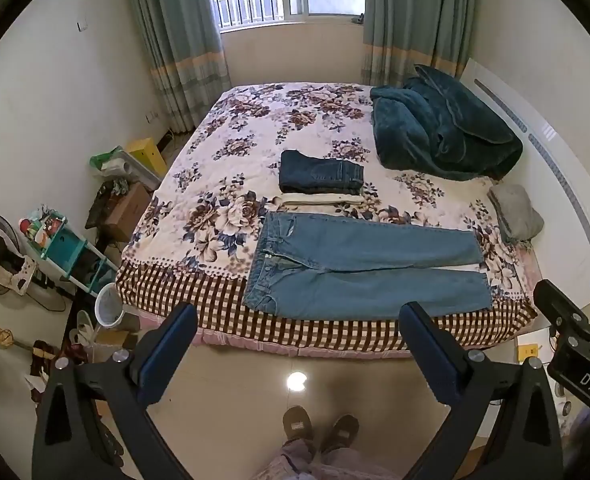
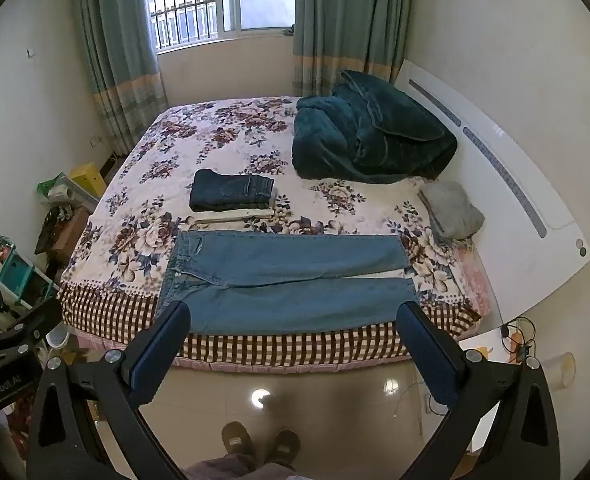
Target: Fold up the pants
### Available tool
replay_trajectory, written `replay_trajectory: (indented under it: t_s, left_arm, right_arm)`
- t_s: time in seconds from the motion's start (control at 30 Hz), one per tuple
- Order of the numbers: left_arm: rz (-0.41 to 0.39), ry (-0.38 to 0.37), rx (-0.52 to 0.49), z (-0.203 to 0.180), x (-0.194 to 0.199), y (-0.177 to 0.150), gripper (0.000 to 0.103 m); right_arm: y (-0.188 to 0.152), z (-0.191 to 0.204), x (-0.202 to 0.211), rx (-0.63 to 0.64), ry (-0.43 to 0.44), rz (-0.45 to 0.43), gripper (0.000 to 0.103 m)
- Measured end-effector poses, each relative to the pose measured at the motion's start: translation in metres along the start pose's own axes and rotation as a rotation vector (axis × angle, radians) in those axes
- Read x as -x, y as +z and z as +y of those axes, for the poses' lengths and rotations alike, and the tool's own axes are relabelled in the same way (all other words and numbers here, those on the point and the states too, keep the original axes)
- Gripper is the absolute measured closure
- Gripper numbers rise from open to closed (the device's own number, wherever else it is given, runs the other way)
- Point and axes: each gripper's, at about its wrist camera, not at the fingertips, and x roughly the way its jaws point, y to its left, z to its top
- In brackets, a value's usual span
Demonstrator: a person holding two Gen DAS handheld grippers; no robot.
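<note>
Light blue jeans (image 1: pixel 359 268) lie flat, unfolded, along the bed's (image 1: pixel 223 300) near edge. Folded dark jeans (image 1: pixel 321 172) sit behind. Left claw (image 1: pixel 297 336) and right claw (image 2: pixel 293 334) both spread, holding nothing.

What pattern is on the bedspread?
Large brown and purple flowers on white bedspread, checked border; clearest in the right wrist view.

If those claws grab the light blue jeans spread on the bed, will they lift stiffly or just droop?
The light blue jeans lie flat and limp, so they would probably droop. Being thick-looking denim, they likely feel weighty. They seem unlikely to slip.
</note>
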Motion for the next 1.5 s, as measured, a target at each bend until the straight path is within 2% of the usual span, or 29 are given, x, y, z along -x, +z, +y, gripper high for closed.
replay_trajectory:
  t_s: [0.27, 0.57, 0.8, 1.5]
  left_arm:
    - [-0.004, 0.011, -0.008, -0.009, 0.003, 0.014, 0.000]
    - [-0.005, 0.006, -0.001, -0.006, 0.007, 0.013, 0.000]
    - [-0.007, 0.006, -0.003, -0.006, 0.007, 0.009, 0.000]
    - [-0.019, 0.011, 0.003, 0.005, 0.008, 0.003, 0.000]
  right_arm:
    - [0.000, 0.000, 0.000, -0.001, -0.002, 0.002, 0.000]
    - [0.006, 0.002, -0.002, -0.001, 0.007, 0.014, 0.000]
    - [-0.008, 0.002, 0.012, 0.008, 0.014, 0.011, 0.000]
    - [-0.001, 0.004, 0.011, 0.018, 0.016, 0.013, 0.000]
